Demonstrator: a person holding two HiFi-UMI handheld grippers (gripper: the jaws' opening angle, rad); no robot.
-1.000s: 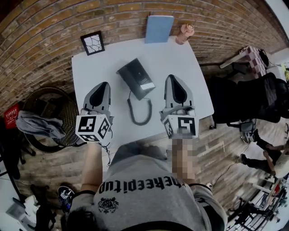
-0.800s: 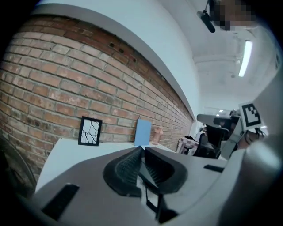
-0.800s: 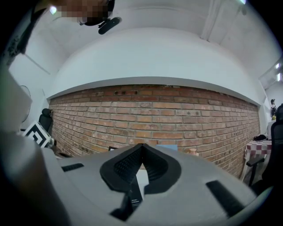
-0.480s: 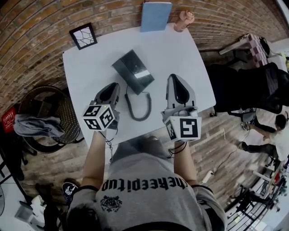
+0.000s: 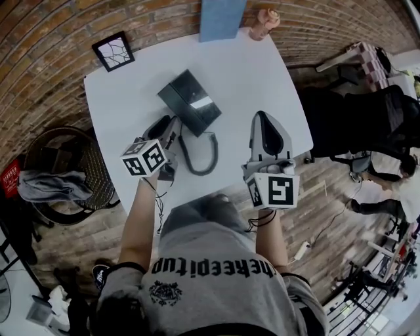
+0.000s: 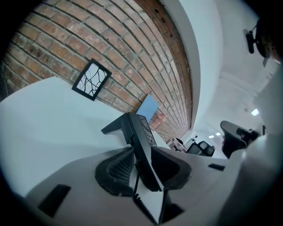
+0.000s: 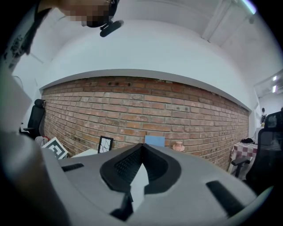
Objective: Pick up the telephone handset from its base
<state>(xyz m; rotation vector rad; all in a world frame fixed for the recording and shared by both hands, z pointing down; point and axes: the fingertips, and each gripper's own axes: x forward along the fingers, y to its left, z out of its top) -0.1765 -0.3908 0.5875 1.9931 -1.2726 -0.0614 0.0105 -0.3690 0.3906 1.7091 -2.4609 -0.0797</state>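
White table (image 5: 249, 72): stands against a brick wall (image 5: 52, 26); its near edge is partly covered by the person's arms and both grippers.
Telephone (image 5: 190, 102): black, lying at an angle near the middle of the table. A bright glare sits on its top, and the handset cannot be told apart from the base in the head view.
Coiled cord (image 5: 199, 172): hangs in a loop on the table in front of the telephone; where its left end joins is hidden behind the left gripper.
Left gripper (image 5: 169, 126): its tip is at the telephone's near left side. Its jaws have just been opening and stand apart, with a dark edge of the telephone showing in the gap; no view shows whether the pads touch it.
Right gripper (image 5: 263, 121): well apart from the telephone to the right, jaw tips together, nothing between them.
Picture frame (image 5: 113, 51): at the table's far left corner.
Blue board (image 5: 222, 16): leans at the wall, its top cut off by the picture's edge.
Pink object (image 5: 264, 23): beside the board, too small to identify.
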